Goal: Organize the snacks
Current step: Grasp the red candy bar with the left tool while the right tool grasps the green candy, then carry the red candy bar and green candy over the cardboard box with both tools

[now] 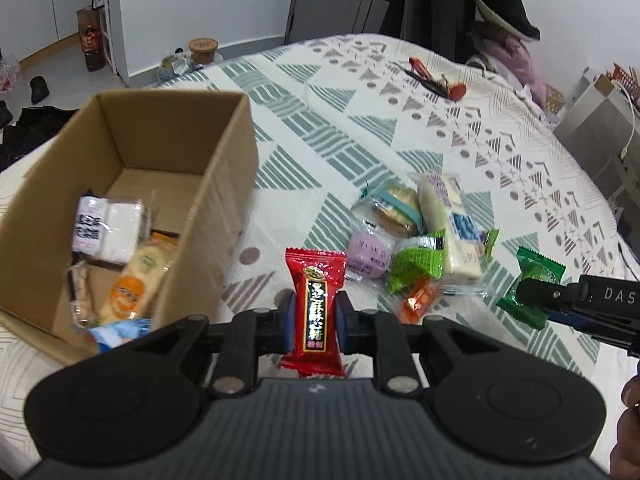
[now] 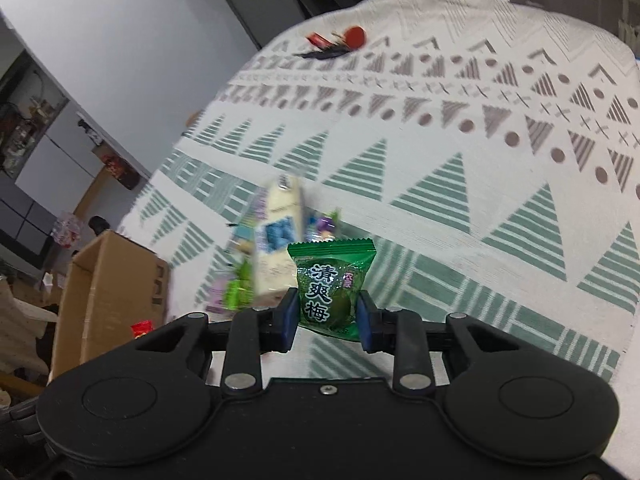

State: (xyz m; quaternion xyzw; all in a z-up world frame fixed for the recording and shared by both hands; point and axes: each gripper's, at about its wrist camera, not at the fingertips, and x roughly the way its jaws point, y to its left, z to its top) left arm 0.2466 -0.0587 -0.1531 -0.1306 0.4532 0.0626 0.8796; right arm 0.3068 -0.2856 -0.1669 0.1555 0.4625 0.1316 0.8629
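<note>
Your left gripper (image 1: pixel 316 314) has its jaws clamped on the red snack packet (image 1: pixel 316 304), beside the cardboard box (image 1: pixel 224 184); your right gripper (image 2: pixel 329 314) pinches the green plum packet (image 2: pixel 330 288) above the bed (image 2: pixel 480 220).

We log: red wrapper (image 1: pixel 315 312), black label strip with gold characters | dark green wrapper (image 2: pixel 330 289), white characters | plain brown cardboard box (image 1: pixel 224 184) | right of box: lilac round packet (image 1: pixel 369 255), lime-green packet (image 1: pixel 416 262) | bedspread (image 1: pixel 360 136) under box: cream, teal striped triangles, grey-brown dots | blue gripper pads (image 1: pixel 289 322)
</note>
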